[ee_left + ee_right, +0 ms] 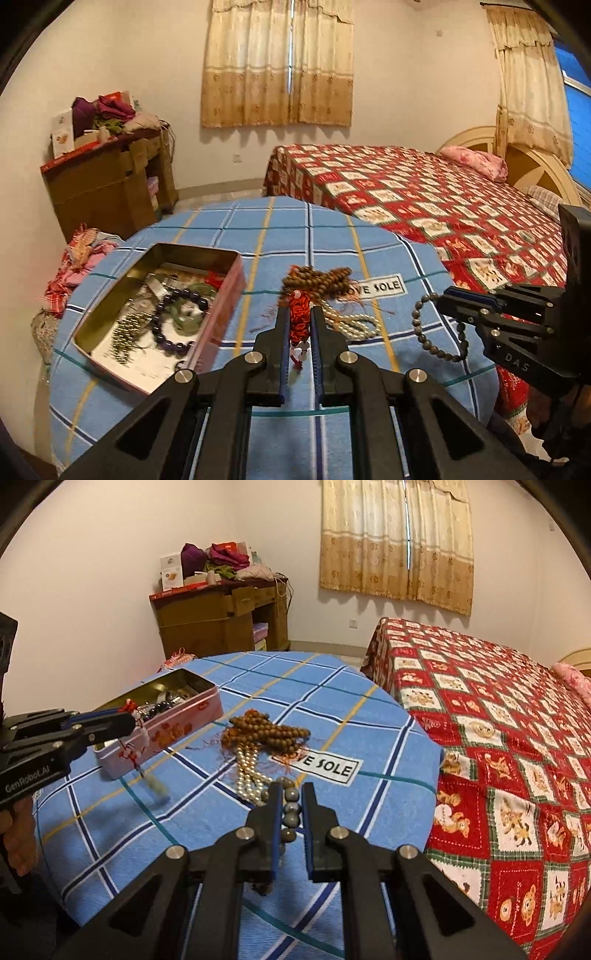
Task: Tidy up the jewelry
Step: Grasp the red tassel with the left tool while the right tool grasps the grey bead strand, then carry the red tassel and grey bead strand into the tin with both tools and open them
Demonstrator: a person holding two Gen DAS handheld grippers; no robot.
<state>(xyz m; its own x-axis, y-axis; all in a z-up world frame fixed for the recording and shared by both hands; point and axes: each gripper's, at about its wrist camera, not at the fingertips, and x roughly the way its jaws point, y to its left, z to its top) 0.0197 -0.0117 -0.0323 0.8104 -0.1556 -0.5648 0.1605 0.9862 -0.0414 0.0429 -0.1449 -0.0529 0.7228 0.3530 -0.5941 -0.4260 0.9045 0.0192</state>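
My left gripper is shut on a red braided cord ornament and holds it above the blue checked table; the gripper also shows in the right wrist view beside the tin. My right gripper is shut on a grey bead bracelet, which hangs in the air in the left wrist view. An open pink tin at the left holds a purple bead bracelet, a green jade piece and other jewelry. Brown wooden beads and a pearl string lie mid-table.
The round table has a glass top over a blue checked cloth with a white label. A bed with a red patterned cover stands close on the right. A cluttered wooden desk is at the back wall.
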